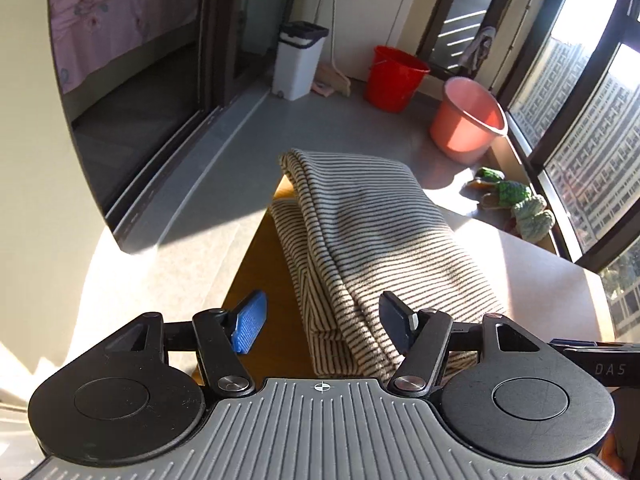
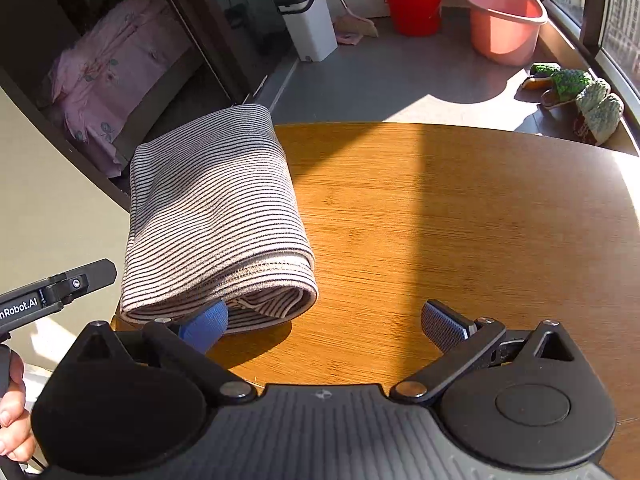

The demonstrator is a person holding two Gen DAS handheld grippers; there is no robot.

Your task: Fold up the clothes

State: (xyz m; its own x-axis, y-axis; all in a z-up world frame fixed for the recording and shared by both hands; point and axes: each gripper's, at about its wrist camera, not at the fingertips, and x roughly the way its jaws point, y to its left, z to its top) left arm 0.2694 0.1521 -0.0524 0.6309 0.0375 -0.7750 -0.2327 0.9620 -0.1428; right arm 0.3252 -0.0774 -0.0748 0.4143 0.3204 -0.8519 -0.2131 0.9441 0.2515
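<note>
Sitting folded on the wooden table is the striped garment, bunched at the table's left edge, with its far end hanging a bit past the far edge in the left wrist view.

The left gripper is being held with its fingers spread wide. Its blue left pad is hovering over bare wood, clear of the cloth, while the dark right pad is sitting over the near part of the striped folds. Whether that pad is actually touching the fabric can't be told. Nothing is being pinched between them.

The right gripper is being held wide too, about as wide as it goes. Its left blue finger is tucked in under the near rolled edge of the garment and looks to be touching the cloth, while the right finger is out over bare table, well apart from the fabric. So nothing's being gripped there either.

A hand is being seen at the left edge of the right wrist view, wrapped around the other tool's handle.

A red bucket and a pink basin are sitting on the floor at the far end.
</note>
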